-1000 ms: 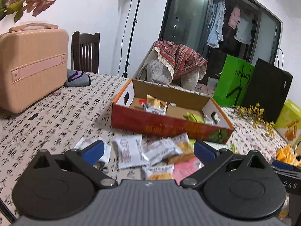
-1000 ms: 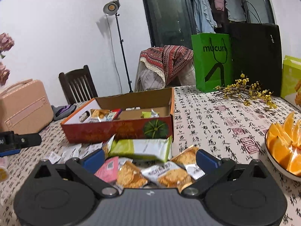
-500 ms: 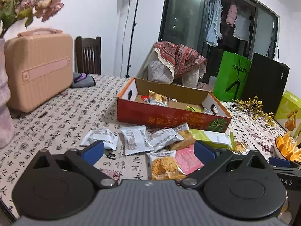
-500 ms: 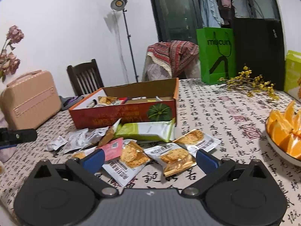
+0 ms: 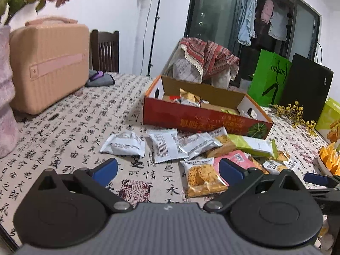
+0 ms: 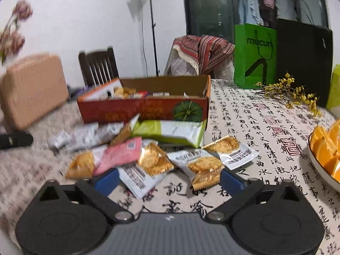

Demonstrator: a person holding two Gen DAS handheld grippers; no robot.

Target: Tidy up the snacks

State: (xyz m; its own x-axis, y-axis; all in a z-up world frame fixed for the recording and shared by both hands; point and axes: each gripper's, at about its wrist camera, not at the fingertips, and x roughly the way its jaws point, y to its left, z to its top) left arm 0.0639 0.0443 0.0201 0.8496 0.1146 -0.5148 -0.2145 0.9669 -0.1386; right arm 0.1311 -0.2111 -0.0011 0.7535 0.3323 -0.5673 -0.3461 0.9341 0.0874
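The left gripper pointed downward over the table, jaws wide apart and empty. The right gripper, likewise angled down, had just been closing, jaws still parted around crinkled foil snack packets without pressing them. Behind them, mid-table, stood the rectangular cardboard box.

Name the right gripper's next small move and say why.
Probably ease the right gripper down onto the snack packet lying between its open, empty fingers, then close. Its jaws have just been closing, and loose packets still lie outside the cardboard box.
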